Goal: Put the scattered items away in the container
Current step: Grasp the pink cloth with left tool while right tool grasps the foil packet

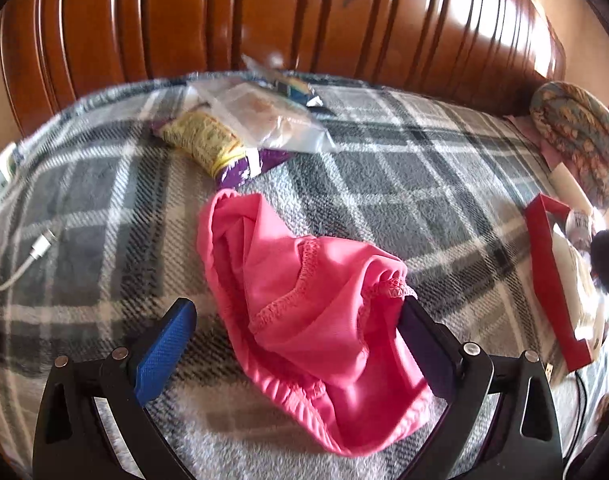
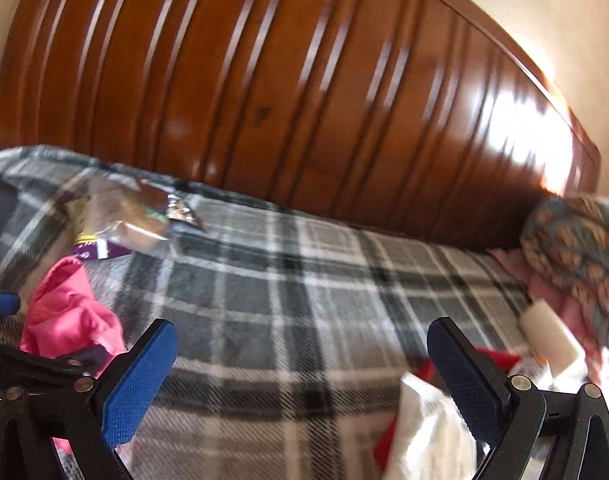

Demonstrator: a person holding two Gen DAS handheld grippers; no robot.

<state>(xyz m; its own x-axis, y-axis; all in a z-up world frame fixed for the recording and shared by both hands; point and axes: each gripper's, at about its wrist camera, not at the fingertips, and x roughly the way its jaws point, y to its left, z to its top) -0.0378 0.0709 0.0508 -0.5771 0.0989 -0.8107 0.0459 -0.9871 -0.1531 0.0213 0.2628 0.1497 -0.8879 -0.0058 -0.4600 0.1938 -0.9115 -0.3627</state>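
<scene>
Everything is carried by a bed covered in a grey plaid blanket (image 1: 384, 184), backed by a wooden headboard (image 1: 264, 12). A pink garment (image 1: 304, 312) is spread between the left jaws, its hem draped over the right-hand one. Further ahead of those jaws, 3 snack packets (image 1: 240, 120) are piled near the headboard. A white cable (image 1: 32, 256) is seen off to the left side, and a red container (image 1: 552, 280) is set well to the right. Beyond it, a patterned pillow (image 1: 580, 136) is propped at the headboard.

Crumpled pink garment (image 1: 304, 304) on blanket (image 1: 404, 184)
</scene>
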